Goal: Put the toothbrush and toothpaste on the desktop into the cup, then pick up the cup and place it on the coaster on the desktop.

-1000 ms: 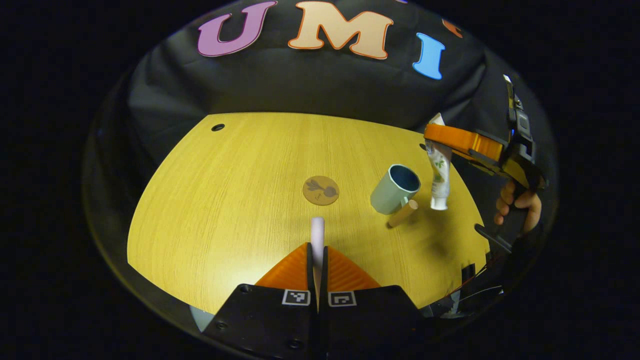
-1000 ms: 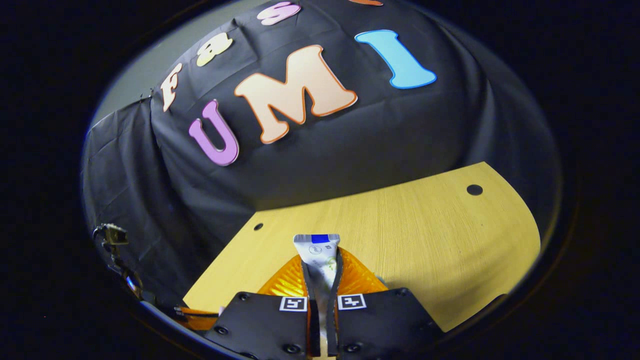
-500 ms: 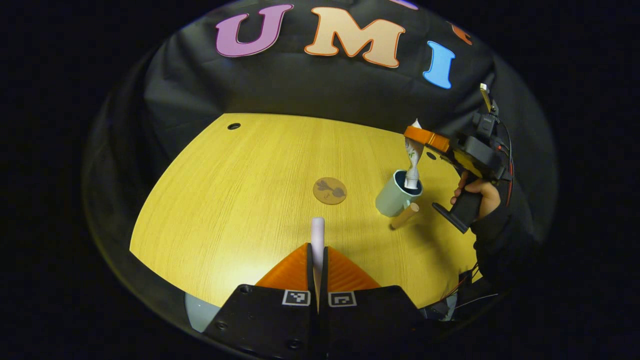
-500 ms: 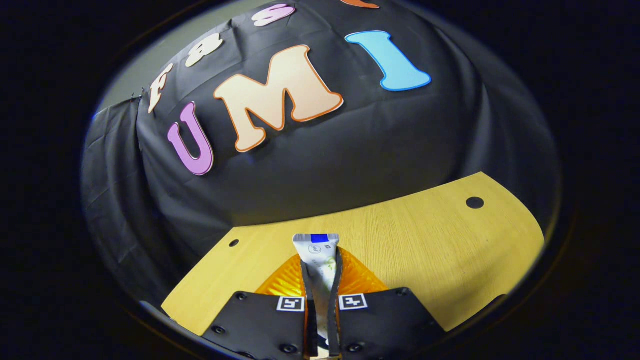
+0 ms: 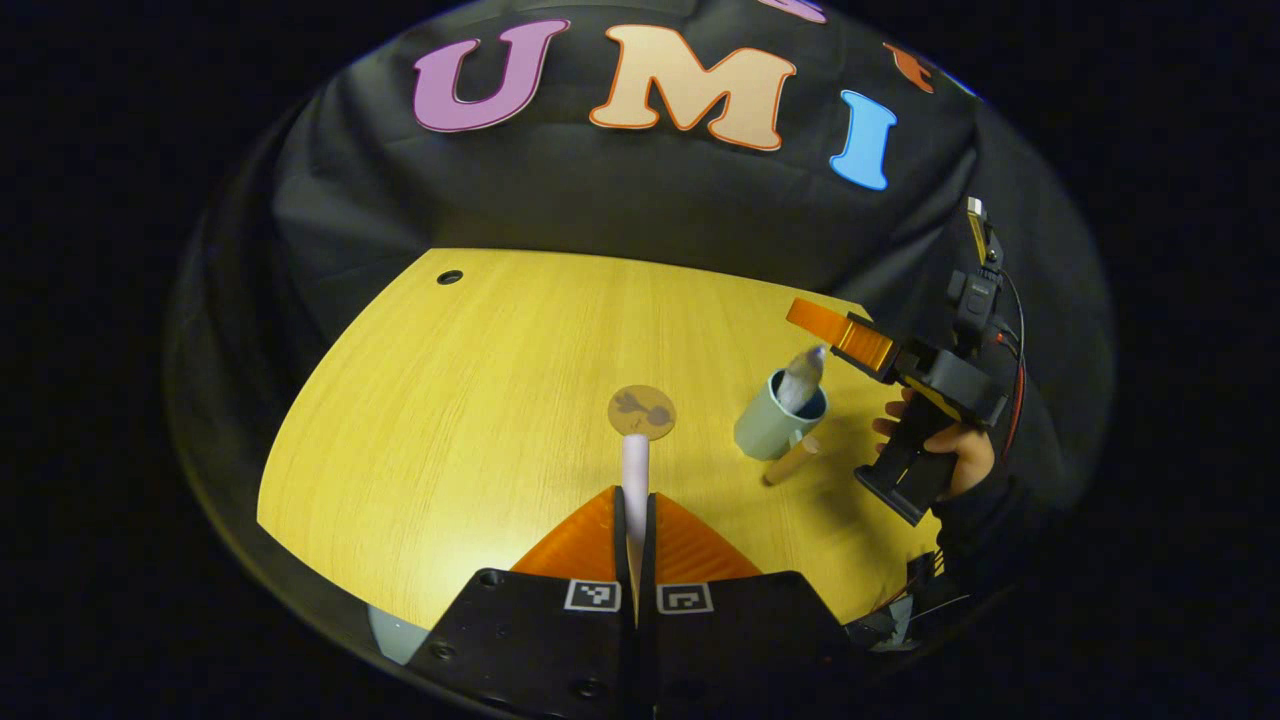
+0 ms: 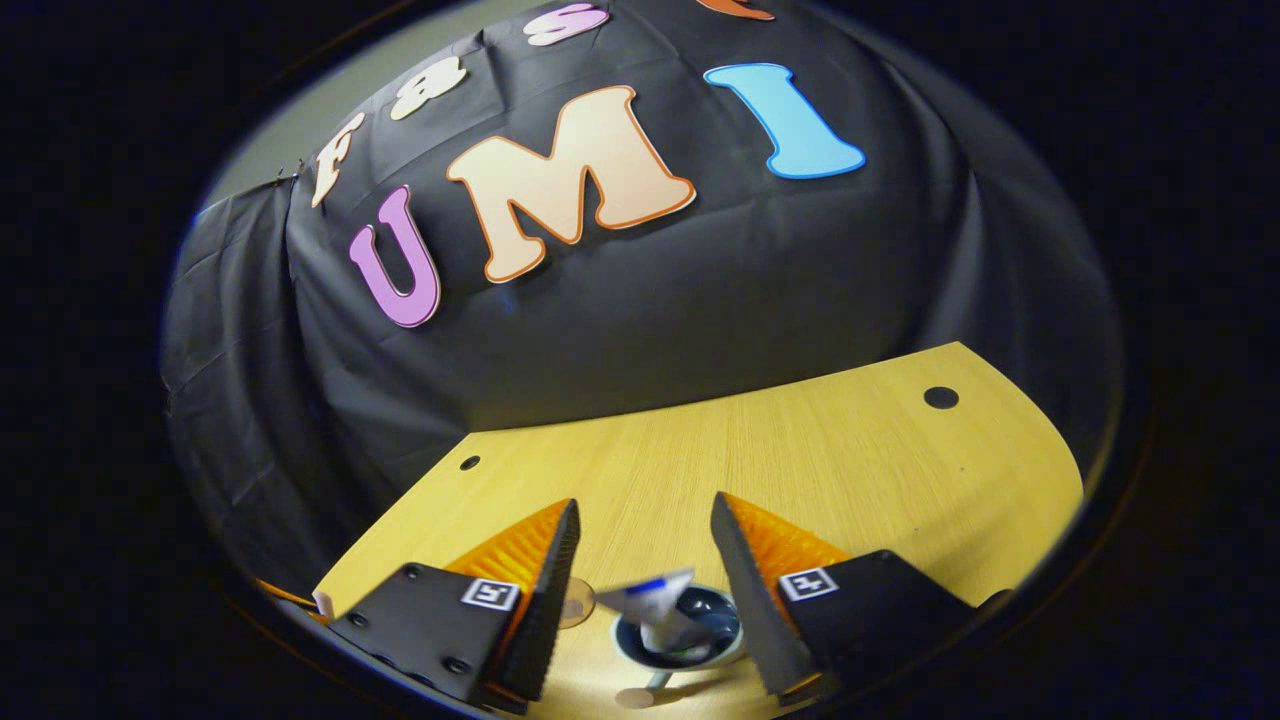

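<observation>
The left claw (image 5: 635,500) has its orange fingers pressed together on a thin pale shaft, pointing forward and level above the table. The right claw (image 6: 640,560) has its fingers spread wide apart, holding nothing, tilted downward. In the left gripper view a hand (image 5: 950,455) grips its black handle.

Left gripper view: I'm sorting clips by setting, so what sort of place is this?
Probably a staged recording booth, not a real bathroom: black cloth wall behind a bare wooden desktop, holding just a cup and coaster.
</observation>
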Available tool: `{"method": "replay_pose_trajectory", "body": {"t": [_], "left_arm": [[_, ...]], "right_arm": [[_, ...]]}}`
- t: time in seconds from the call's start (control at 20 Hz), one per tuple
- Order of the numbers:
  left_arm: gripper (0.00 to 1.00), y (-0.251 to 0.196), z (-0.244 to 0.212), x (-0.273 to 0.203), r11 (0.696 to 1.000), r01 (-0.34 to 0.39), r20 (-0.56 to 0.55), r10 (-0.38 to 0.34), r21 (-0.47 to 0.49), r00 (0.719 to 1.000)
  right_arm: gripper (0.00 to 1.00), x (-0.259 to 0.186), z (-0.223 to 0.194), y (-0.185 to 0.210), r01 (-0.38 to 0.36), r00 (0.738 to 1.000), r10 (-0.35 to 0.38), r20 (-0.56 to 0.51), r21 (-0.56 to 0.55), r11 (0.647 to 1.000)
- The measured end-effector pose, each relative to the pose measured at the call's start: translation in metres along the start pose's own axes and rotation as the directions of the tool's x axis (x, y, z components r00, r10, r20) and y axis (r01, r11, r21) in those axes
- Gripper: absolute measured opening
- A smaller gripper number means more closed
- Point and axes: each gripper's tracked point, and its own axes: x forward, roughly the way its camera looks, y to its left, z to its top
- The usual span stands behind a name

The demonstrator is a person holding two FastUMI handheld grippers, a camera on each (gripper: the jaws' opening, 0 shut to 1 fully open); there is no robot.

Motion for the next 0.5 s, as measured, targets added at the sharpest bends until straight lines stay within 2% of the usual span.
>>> {"method": "replay_pose_trajectory", "body": {"t": [0.05, 0.1, 0.25, 0.3, 0.35, 0.5], "left_arm": [[0.00, -0.005, 0.005, 0.002, 1.000, 0.017, 0.002, -0.017, 0.007, 1.000], [0.00, -0.010, 0.009, 0.005, 0.999, 0.029, 0.010, -0.030, 0.016, 1.000], [0.00, -0.029, 0.023, 0.014, 0.996, 0.080, 0.035, -0.081, 0.038, 0.996], [0.00, -0.035, 0.028, 0.019, 0.994, 0.098, 0.039, -0.100, 0.045, 0.994], [0.00, -0.041, 0.034, 0.023, 0.992, 0.114, 0.050, -0.117, 0.053, 0.992], [0.00, -0.058, 0.055, 0.040, 0.985, 0.159, 0.084, -0.164, 0.065, 0.983]], "right_arm": [[0.80, -0.009, 0.005, -0.006, 0.013, 1.000, -0.013, 0.016, 0.006, 1.000], [0.94, -0.018, 0.010, -0.013, 0.026, 0.999, -0.026, 0.032, 0.014, 1.000], [0.95, -0.049, 0.023, -0.037, 0.068, 0.995, -0.071, 0.070, 0.041, 0.997], [0.89, -0.059, 0.025, -0.046, 0.085, 0.993, -0.089, 0.075, 0.048, 0.995], [0.96, -0.069, 0.026, -0.055, 0.103, 0.991, -0.107, 0.082, 0.053, 0.993], [0.96, -0.098, 0.025, -0.077, 0.142, 0.986, -0.149, 0.080, 0.086, 0.986]]}}
